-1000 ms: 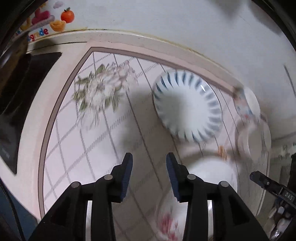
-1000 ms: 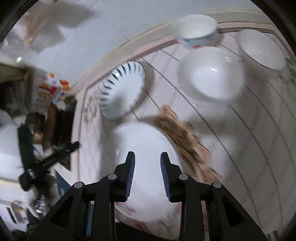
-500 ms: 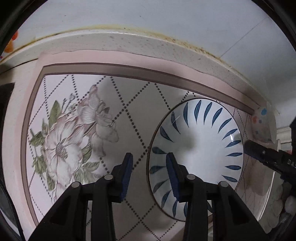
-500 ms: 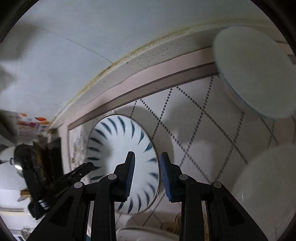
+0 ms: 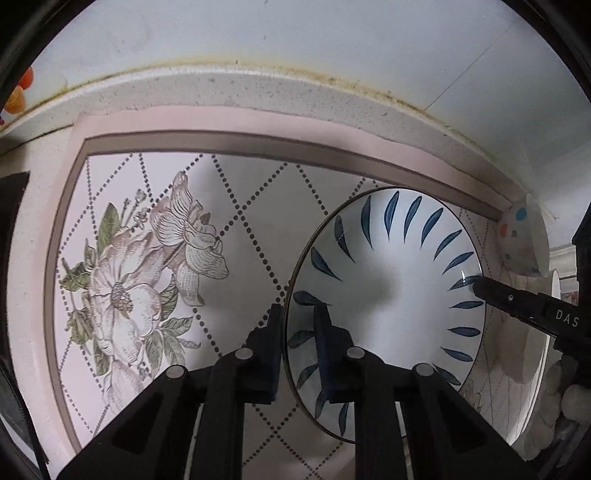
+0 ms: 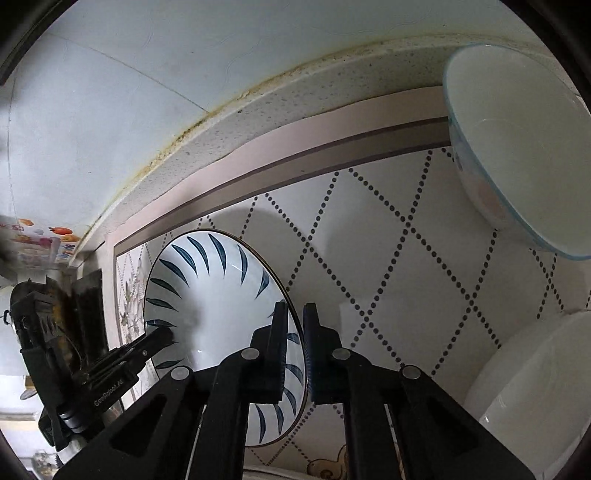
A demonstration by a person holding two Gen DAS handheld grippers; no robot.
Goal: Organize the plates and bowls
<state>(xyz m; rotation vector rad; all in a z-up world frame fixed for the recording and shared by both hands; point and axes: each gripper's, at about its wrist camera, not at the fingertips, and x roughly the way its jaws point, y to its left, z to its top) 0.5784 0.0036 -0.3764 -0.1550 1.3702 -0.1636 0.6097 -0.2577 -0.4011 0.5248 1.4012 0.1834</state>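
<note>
Pale speckled stone counter (image 5: 332,107) against a plain white wall (image 5: 295,33).
A pink-bordered mat (image 5: 229,206) with dotted diamonds and flowers covers it; yellowed grime lines the wall joint.

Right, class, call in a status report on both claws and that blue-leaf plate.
Left claw shut on blue-leaf plate, near rim. Right claw shut on opposite rim. Jaws just closed. Plate on floral mat; white bowl alongside, clear of it.
</note>
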